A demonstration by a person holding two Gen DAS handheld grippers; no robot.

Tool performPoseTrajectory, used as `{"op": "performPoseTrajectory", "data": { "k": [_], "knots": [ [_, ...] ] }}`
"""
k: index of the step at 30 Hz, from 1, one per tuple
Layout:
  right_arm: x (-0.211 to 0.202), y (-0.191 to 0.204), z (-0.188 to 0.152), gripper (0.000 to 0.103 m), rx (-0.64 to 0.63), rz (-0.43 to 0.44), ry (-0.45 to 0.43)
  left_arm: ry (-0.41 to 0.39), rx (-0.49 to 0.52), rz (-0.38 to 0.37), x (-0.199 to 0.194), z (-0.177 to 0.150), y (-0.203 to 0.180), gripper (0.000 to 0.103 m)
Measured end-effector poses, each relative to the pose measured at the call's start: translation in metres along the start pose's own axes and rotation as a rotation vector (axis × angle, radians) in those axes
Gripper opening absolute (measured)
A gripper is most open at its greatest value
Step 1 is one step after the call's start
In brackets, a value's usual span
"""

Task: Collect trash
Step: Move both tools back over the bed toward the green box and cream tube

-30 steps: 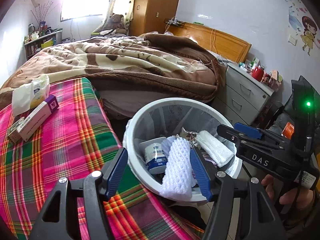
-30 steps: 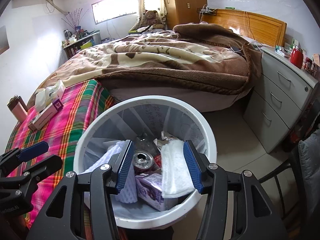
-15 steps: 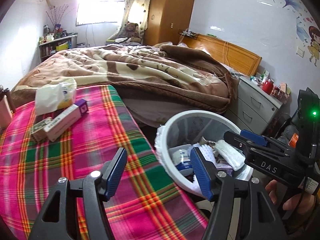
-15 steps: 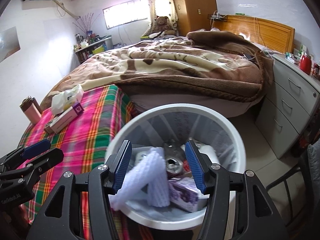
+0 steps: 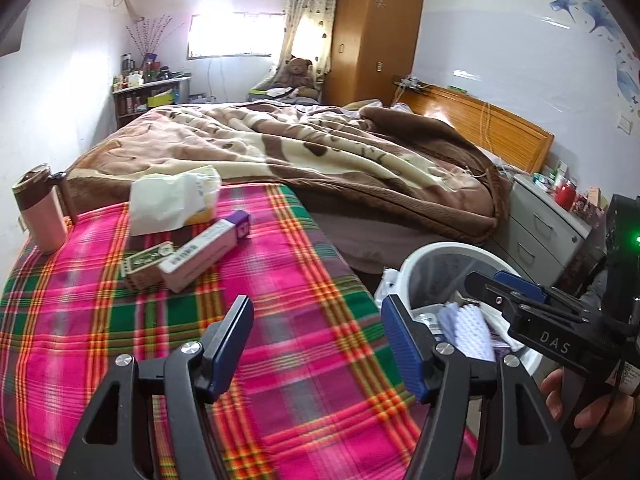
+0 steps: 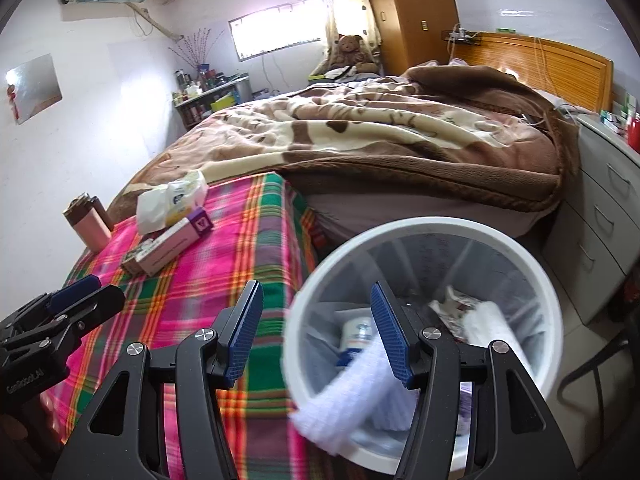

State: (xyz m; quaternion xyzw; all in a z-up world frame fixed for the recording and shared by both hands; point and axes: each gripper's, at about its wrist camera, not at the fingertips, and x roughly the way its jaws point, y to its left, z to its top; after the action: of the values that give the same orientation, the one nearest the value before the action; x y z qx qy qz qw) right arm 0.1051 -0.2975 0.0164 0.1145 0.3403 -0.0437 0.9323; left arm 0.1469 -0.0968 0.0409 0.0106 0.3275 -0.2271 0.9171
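Swung away from the bin since the earlier frames: left view then centred on the white bin, now centred on the plaid cloth, bin pushed out to 4 o'clock. Right view likewise shifted, bin then dead centre, now at 5 o'clock.

Left gripper (image 5: 316, 344): jaws apart, nothing between them, plaid cloth (image 5: 280, 280) beneath. Right gripper (image 6: 316, 334): jaws apart, empty, straddling the near rim of the white bin (image 6: 424, 228).

Remaining trash grouped at 10–11 o'clock in the left view: crumpled tissue pack (image 5: 172, 200), long pink carton (image 5: 204, 252) with purple end, small printed box (image 5: 146, 266) touching the carton's near end. Pink tumbler (image 5: 38, 216) well apart at 9 o'clock, probably not trash.

In the bin: white foam net (image 6: 352, 384) draped over the near rim, small jar (image 6: 358, 334), crumpled paper.

Risks, judged:
- Foam net half out; brush from the right jaw on withdrawal could drag it to the floor.
- Carton and printed box in contact; closing on one likely to shove the other or pinch both.
- Tissue pack soft; shallow bite may take only loose plastic and slip.
- Cloth loose; low approach could snag a fold and shift the whole group.
- Tumbler near the table edge; wide sweep could topple it.
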Motion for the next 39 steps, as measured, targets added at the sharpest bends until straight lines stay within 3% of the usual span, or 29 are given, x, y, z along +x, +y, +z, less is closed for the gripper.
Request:
{"op": "performPoseTrajectory", "data": {
  "k": [4,8,16,24,39],
  "knots": [
    [0.007,0.014,0.002,0.058,-0.007,0.021,0.0,-0.001,-0.015,0.01,0.001,0.001,0.017,0.069],
    [0.015,0.031,0.007,0.066,-0.02,0.045,-0.001,-0.003,-0.026,0.044,0.0,0.004,0.036,0.069],
    [0.037,0.054,0.017,0.067,-0.006,0.069,0.011,0.001,-0.09,0.115,0.0,0.008,0.087,0.069],
    [0.057,0.082,0.03,0.068,-0.037,0.087,0.016,0.008,-0.094,0.176,0.001,0.016,0.128,0.069],
    [0.132,0.129,0.041,0.068,-0.06,0.117,0.129,0.091,-0.081,0.164,0.045,0.017,0.174,0.072]
  ]
}}
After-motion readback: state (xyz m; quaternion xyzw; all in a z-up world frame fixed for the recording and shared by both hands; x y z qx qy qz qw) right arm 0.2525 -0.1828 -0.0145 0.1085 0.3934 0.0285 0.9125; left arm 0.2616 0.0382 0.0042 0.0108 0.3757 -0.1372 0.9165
